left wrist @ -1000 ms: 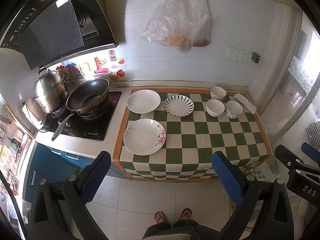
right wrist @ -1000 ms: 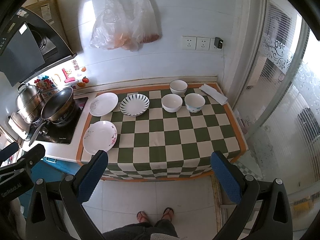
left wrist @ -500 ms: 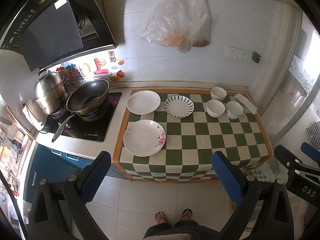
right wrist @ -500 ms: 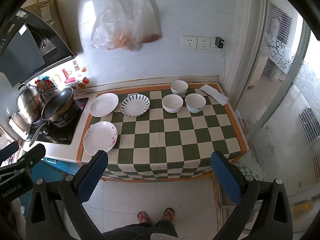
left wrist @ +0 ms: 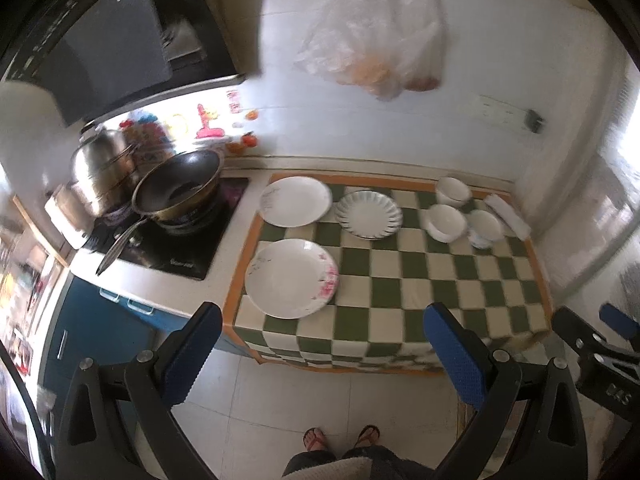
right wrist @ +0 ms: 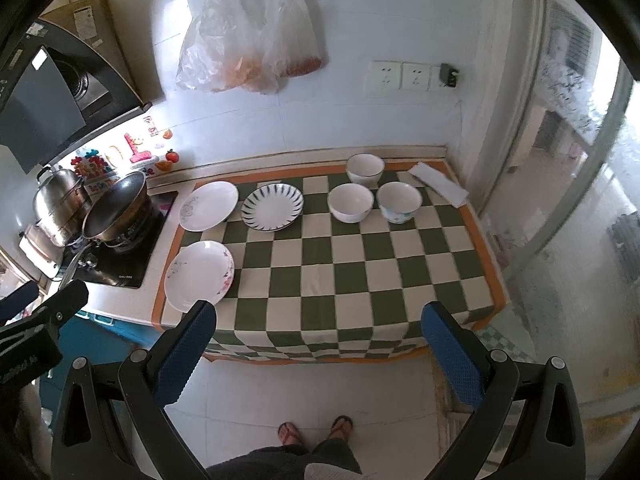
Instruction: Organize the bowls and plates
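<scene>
Both tools hang high above the floor in front of the desk point(right wrist: 360, 280), each with its blue-padded fingers spread wide and nothing between them: the left tool point(left wrist: 320, 348) and the right tool point(right wrist: 320, 344). On the checked cloth lie three plates: a floral plate point(right wrist: 199, 276) at the near left corner, a plain plate point(right wrist: 208, 206) behind it, and a striped plate point(right wrist: 273, 207) just beside that one. Three bowls sit apart from them toward the back right: one bowl at the rear point(right wrist: 365, 168), a white bowl point(right wrist: 350, 202) and a patterned bowl point(right wrist: 399, 201) in front of it, close together. A folded cloth point(right wrist: 438, 183) lies at the far right corner. The left view is smeared by motion, so the striped plate's pattern and the bowls' edges are hard to read there. A wok point(right wrist: 116, 208) and a steel pot point(right wrist: 56, 204) stand on the stove at left; the pot is partly hidden behind the wok. Each tool's base is cut off by the frame edge.
</scene>
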`<state>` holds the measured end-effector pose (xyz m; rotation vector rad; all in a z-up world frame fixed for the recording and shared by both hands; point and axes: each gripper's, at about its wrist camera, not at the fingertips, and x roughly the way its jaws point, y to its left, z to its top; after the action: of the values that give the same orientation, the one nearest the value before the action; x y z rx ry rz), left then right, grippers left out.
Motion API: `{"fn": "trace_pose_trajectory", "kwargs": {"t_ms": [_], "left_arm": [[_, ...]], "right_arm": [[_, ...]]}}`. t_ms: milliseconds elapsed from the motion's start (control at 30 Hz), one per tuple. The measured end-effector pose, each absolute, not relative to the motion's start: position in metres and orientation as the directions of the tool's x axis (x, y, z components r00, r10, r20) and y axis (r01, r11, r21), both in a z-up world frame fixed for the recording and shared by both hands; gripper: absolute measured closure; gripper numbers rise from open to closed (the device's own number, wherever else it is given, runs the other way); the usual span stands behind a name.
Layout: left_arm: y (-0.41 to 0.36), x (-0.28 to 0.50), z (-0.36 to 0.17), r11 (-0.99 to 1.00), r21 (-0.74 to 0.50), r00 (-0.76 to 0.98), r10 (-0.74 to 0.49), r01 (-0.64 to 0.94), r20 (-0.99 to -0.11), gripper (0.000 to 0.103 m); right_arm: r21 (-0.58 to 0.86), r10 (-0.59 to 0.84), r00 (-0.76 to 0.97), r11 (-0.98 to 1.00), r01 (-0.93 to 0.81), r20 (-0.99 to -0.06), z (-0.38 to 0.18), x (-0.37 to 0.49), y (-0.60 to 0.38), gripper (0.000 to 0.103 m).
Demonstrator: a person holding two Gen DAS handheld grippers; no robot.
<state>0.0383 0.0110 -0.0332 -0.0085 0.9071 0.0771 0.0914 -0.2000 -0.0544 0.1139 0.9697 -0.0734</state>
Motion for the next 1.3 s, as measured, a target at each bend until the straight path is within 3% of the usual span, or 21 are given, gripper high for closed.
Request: {"fn": "trace_pose_trajectory", "kwargs": {"t_ms": [133,333,800,967,1267,1300], "left_arm": [[0.032,0.065,-0.071,0.982,0.083,0.579,0.167,-0.169,-0.798,0.000],[0.080,0.123,-0.141,0.966,0.092,0.471,0.199,-0.240,-0.860,0.000],[0.190,0.281,-0.325,0.990,0.039,0.179,0.063,-0.132,-0.982,0.002],[0.212,0.309,-0.370,0.995,-0.026,0.080,-0.018,-0.101,-0.997,0.017],[0.211,0.321,-0.401,0.990,-0.134,-0.004,-0.134,-0.044,-0.991,0.049],[0.209,0.322,-0.399,0.989,-0.142,0.004,-0.142,-0.035,-0.990,0.052]], "right_arm": [[0.097,0.055,0.541,0.994,0.050,-0.839,-0.096,0.126,-0.190,0.000],[0.181,0.187,0.416,0.982,-0.054,-0.890,-0.184,0.203,-0.154,0.000],[0.275,0.276,0.065,0.961,-0.014,-0.959,-0.412,0.385,-0.054,0.001],[0.282,0.282,-0.012,0.959,-0.006,-0.959,-0.461,0.420,-0.026,0.009],[0.322,0.322,-0.087,0.947,0.020,-0.943,-0.496,0.448,-0.001,0.033],[0.329,0.330,-0.090,0.944,0.019,-0.940,-0.496,0.450,0.001,0.043]]}}
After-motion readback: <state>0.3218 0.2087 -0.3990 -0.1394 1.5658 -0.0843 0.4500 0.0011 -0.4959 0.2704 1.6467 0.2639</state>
